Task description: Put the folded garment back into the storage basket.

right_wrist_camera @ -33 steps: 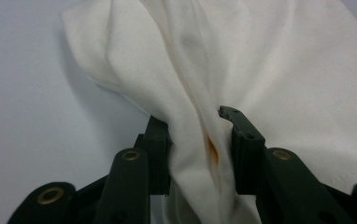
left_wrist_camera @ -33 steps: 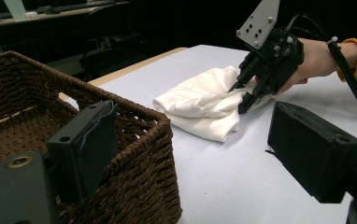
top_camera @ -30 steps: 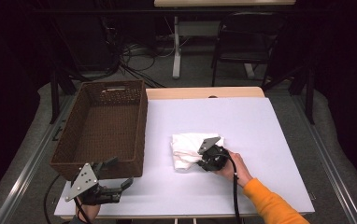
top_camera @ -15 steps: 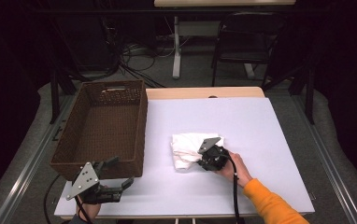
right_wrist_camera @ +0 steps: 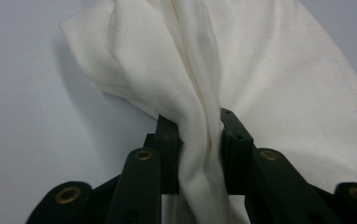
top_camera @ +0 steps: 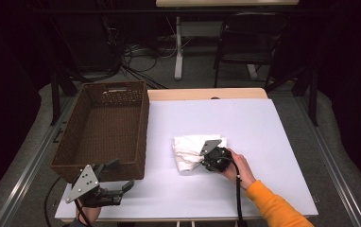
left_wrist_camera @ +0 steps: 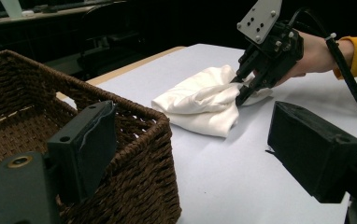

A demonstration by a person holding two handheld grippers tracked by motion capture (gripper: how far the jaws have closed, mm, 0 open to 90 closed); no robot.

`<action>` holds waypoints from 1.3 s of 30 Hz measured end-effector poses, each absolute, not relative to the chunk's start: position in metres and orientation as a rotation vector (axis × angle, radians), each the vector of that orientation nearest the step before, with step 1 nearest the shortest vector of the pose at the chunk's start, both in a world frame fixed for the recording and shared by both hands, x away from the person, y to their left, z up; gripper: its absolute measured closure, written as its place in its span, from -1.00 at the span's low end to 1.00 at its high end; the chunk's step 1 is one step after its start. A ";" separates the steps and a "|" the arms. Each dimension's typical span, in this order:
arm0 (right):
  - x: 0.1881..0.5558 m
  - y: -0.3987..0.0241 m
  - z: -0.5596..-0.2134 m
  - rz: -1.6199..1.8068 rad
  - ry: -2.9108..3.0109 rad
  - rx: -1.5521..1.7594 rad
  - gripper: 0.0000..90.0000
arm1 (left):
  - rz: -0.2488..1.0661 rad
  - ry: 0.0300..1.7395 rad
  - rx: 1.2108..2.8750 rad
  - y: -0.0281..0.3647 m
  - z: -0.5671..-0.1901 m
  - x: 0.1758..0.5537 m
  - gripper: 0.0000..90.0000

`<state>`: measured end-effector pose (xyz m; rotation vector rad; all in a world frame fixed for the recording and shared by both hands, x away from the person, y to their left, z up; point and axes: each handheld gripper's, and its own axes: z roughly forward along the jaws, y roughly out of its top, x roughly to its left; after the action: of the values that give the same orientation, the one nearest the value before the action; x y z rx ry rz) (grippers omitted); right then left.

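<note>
White cloth (top_camera: pixel 190 152) lies bunched on the pale table (top_camera: pixel 273 142), right at the tips of the right gripper (top_camera: pixel 206 160) and just ahead of the hand (top_camera: pixel 237 166) that holds it. In the right gripper view the 2 black jaws have just been closing and now pinch a raised fold of the cloth (right_wrist_camera: pixel 204 116) between their pads – the fabric is squeezed into a narrow ridge there, while the rest spreads out beyond and to either side of the jaws, resting on the table. Seen from the left gripper view, the right gripper (left_wrist_camera: pixel 240 87) tilts down onto the near edge of the cloth (left_wrist_camera: pixel 200 100), its grey plate uppermost.

Left gripper (top_camera: pixel 117 187) sits at the near edge of the table, well apart from the cloth, its jaws standing spread with nothing between them. A brown wicker basket (top_camera: pixel 74 142) lies just beside it – in its own view the basket's corner (left_wrist_camera: pixel 139 126) is close by 1 jaw, and the cloth is farther off ahead.
</note>
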<state>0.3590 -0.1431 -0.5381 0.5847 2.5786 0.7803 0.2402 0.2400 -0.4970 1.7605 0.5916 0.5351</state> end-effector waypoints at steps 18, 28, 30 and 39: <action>0.359 -0.147 -0.516 0.816 2.471 0.581 0.65 | 0.544 0.592 1.762 0.241 -0.497 0.238 -0.65; 0.359 -0.150 -0.506 0.832 2.419 0.590 0.65 | 0.549 0.614 1.763 0.242 -0.497 0.239 -0.65; 0.359 -0.150 -0.503 0.828 2.415 0.601 0.65 | 0.548 0.605 1.767 0.242 -0.497 0.238 -0.65; 0.358 -0.151 -0.496 0.839 2.380 0.577 0.66 | 0.549 0.597 1.770 0.242 -0.497 0.238 -0.65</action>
<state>0.3585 -0.1512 -0.4959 0.5773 2.3799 0.8391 0.2382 0.2416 -0.4971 1.7695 0.5970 0.5486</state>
